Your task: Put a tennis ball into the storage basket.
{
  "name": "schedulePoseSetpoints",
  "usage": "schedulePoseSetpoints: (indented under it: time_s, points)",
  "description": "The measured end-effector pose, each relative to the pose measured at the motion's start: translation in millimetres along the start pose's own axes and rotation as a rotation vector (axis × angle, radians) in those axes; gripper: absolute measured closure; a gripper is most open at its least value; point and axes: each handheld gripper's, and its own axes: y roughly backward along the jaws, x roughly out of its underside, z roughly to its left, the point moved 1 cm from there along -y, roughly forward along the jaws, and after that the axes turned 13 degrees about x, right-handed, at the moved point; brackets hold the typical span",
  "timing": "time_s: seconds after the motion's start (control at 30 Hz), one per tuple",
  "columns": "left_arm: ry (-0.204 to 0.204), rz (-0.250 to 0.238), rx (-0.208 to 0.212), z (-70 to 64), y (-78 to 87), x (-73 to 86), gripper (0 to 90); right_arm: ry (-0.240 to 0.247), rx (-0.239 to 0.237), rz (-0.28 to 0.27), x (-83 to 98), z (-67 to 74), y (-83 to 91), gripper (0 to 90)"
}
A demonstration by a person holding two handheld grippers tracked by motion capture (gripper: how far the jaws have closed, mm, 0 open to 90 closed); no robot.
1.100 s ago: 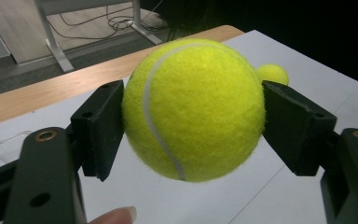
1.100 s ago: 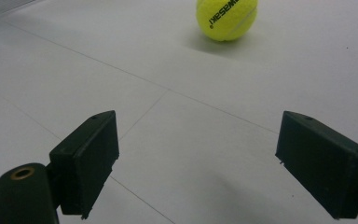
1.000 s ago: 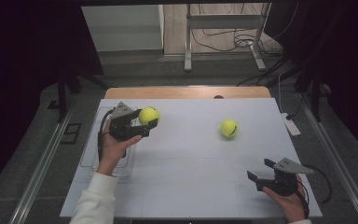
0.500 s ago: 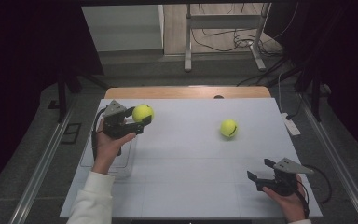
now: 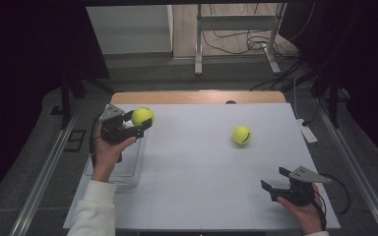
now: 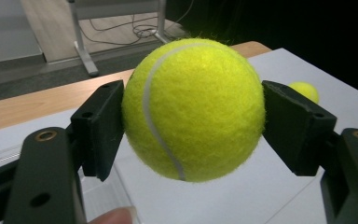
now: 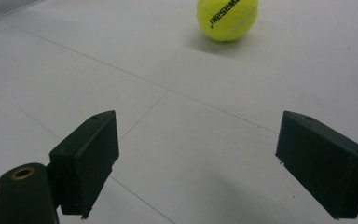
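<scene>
Ball [image 5: 241, 135] number two lies free on the white worktop [image 5: 202, 196], on the far side from my right gripper [image 5: 283, 183] and a little to its left; this gripper is much nearer to it. Its jaws stand wide apart and hold nothing. My left gripper [image 5: 137, 126], raised at the far left, is clamped on the held ball [image 5: 142, 116].

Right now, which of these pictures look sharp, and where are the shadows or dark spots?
High view: the white table is evenly lit, the surroundings nearly black. Left gripper view: the held tennis ball is sharp, its fuzz visible, and the background soft. Right gripper view: the other ball casts a soft shadow; the near fingers look slightly blurred.
</scene>
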Motion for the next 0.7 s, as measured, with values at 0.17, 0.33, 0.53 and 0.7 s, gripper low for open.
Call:
schedulePoseSetpoints:
  time_s: [0.17,0.33,0.53,0.7]
  points:
    - [0.010,-0.002,-0.020,6.3,3.2,0.9,26.6,0.000,0.001,0.000,0.0,-0.1,0.0,13.1]
    - [0.020,0.002,-0.047,14.0,5.5,3.0,26.6,0.000,0.001,0.000,-0.1,0.0,0.0,13.1]
    - [0.034,0.000,-0.068,19.4,7.7,4.3,26.6,-0.001,0.002,0.002,0.0,0.0,-0.3,13.1]
    - [0.038,0.008,-0.080,20.6,6.9,4.3,26.6,-0.002,0.001,0.001,0.0,0.0,-0.2,13.1]
